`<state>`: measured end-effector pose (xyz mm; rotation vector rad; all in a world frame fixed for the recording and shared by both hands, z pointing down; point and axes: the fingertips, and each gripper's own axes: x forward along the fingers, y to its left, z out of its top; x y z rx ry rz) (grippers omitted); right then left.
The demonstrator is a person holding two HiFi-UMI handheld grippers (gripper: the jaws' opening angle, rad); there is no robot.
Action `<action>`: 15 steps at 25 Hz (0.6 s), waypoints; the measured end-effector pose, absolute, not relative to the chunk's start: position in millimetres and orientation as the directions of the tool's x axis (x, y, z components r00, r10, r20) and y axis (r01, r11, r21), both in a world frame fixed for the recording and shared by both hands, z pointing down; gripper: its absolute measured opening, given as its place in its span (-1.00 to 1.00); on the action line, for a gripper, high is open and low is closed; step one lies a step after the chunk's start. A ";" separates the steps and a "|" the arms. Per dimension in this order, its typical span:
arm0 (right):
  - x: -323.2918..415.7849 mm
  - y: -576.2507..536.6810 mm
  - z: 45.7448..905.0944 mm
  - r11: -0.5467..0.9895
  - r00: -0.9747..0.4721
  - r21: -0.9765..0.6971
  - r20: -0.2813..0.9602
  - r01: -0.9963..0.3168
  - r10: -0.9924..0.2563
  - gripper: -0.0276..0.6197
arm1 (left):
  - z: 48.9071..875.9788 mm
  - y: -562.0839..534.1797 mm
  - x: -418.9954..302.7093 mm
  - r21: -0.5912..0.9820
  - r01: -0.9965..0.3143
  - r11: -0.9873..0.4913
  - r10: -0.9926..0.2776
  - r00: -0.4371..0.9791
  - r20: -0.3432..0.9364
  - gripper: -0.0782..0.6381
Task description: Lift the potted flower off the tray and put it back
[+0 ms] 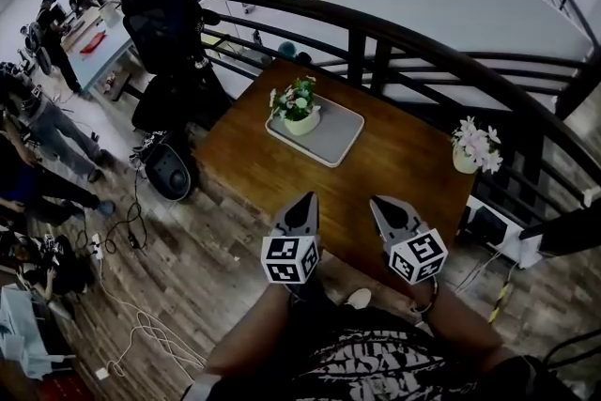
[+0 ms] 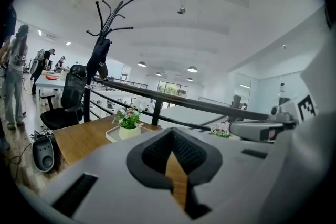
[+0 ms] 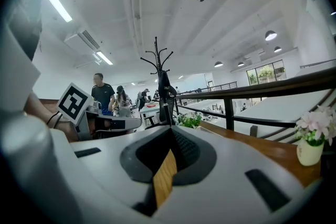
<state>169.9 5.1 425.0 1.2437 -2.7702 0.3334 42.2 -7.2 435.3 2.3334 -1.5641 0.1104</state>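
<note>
Tabletop (image 1: 394, 166): potted flower (image 1: 299, 106) on tray (image 1: 340, 136), only leaves (image 3: 189, 120) in right gripper view; both grippers' (image 1: 307, 200) (image 1: 377, 203) fingers closed, empty.

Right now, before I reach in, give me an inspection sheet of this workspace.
Surface: wooden table, by a railing.
Job's things: potted flower stands upright on the grey tray, toward its left end.
Clutter: second potted flower at the table's right edge, off the tray.
Grippers: left gripper and right gripper both shut and empty, at the table's near edge, short of the tray.
Cables: white cables on the floor left of the table.
Surroundings: black railing behind the table; coat stand and people at left.
</note>
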 end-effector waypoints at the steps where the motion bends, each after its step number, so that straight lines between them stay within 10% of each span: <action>1: 169.7 7.0 424.5 0.643 -0.664 -0.163 0.167 -0.748 -0.729 -0.94 | 434.0 -5.6 41.6 0.223 -0.912 -0.344 -0.885 0.395 0.247 -0.76; 15: 163.7 14.9 422.3 0.546 -0.563 -0.136 0.187 -0.827 -0.805 -0.94 | 425.5 -11.2 38.8 0.197 -0.865 -0.462 -0.826 0.500 0.261 -0.76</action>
